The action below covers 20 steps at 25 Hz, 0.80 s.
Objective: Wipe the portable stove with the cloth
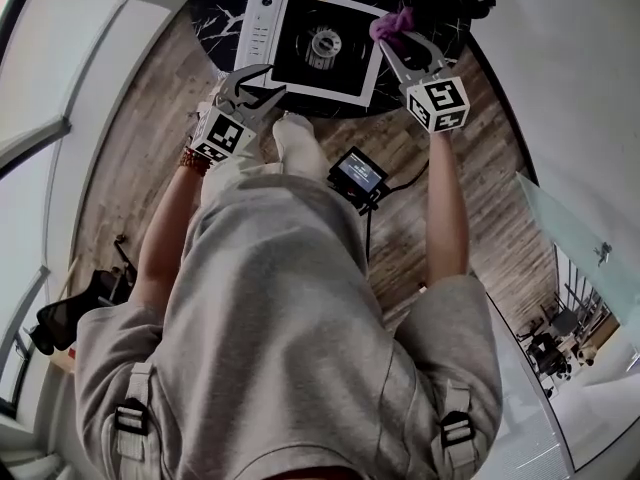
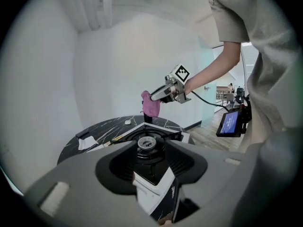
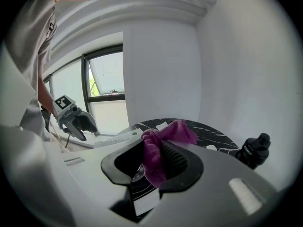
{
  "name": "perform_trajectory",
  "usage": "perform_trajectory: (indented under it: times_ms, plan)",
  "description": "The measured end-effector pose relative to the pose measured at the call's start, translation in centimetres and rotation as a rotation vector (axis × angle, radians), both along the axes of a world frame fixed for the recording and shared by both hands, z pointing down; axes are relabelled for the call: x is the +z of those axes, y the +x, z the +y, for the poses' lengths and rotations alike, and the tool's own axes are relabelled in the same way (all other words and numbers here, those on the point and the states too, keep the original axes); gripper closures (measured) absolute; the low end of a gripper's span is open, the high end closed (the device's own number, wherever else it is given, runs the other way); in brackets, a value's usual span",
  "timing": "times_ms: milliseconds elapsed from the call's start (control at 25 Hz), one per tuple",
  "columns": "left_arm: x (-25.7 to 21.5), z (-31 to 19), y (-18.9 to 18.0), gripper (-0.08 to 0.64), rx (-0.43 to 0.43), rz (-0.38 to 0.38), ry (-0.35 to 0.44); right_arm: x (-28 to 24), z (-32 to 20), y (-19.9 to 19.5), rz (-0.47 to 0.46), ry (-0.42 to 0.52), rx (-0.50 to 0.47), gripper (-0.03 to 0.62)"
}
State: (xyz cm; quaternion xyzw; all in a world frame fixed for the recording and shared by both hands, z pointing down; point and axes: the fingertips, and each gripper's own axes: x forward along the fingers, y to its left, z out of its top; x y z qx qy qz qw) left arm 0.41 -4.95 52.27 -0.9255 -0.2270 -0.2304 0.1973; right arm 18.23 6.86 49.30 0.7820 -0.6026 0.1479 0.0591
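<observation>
My right gripper (image 1: 402, 40) is clamped on the cloth (image 1: 393, 23), a purple rag bunched between its jaws. Part of the rag hangs down below them and a fold spills over the top. From the head view the cloth sits at the far right corner of the stove (image 1: 345, 68); I cannot tell whether it touches the stove's surface there. In the left gripper view it hangs just above the far edge.

My left gripper (image 1: 272, 81) has its jaws apart and holds nothing. It sits at the stove's near left corner, and its own view shows that white corner between the jaws, with the round burner (image 2: 147, 143) straight beyond. I do not see the pads pressing on the frame.

The stove lies flat on a round black marble table (image 1: 210, 8). It has a white frame and a dark top, and a strip of controls runs along its left side. A scrap of white paper (image 2: 87, 143) lies on the table left of the stove. A black bottle (image 3: 254, 151) stands at the table's right edge, well apart from the cloth. A small lit screen (image 1: 358, 172) hangs at my waist, on the near side of the table, with a cable running off to the right.
</observation>
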Motion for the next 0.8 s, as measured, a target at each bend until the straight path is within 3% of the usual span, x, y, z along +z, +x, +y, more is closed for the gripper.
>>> perform_trajectory:
  times_ms: [400, 800]
  plan:
    - [5.3, -2.4, 0.6, 0.385, -0.103, -0.11, -0.008, 5.6, -0.9, 4.1, -0.011, -0.193, 0.043, 0.465]
    - [7.4, -3.1, 0.9, 0.387, -0.129, -0.154, -0.011, 9.6, -2.8, 2.7, -0.02, -0.313, -0.027, 0.462]
